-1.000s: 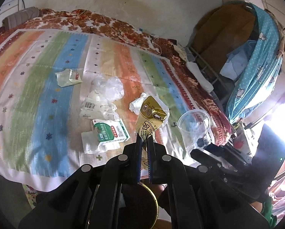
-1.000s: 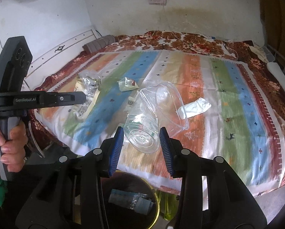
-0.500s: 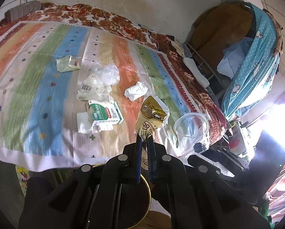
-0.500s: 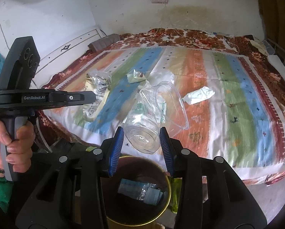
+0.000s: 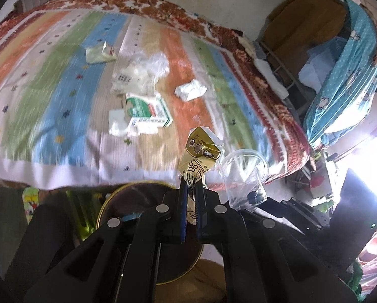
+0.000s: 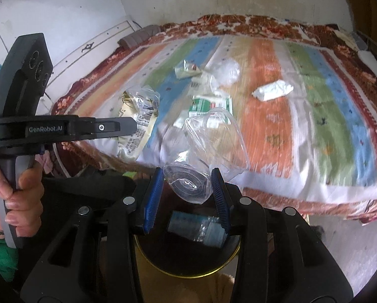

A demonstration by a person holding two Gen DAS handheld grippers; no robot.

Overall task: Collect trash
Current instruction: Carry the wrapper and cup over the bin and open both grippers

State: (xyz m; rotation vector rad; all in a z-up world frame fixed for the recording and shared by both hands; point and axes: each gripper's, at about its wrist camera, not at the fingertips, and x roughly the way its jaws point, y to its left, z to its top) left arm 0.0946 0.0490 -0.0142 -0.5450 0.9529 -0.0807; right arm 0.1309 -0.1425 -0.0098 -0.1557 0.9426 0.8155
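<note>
Over the dark bin (image 6: 188, 265) beside the bed, the left claw (image 5: 191, 189) pinches a crumpled gold wrapper (image 5: 201, 154), and the right claw (image 6: 187, 186) clamps a clear plastic cup (image 6: 206, 146). Beyond, a green-and-white box (image 5: 148, 112) and a tissue wad (image 5: 190, 91) lie on the striped bedspread (image 5: 49, 101).

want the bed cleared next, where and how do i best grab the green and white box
Probably across the short width of the green and white box, coming from above. It lies flat on the blanket, so only its top and side edges show; tissues crowd its near end, so grip the middle.
</note>
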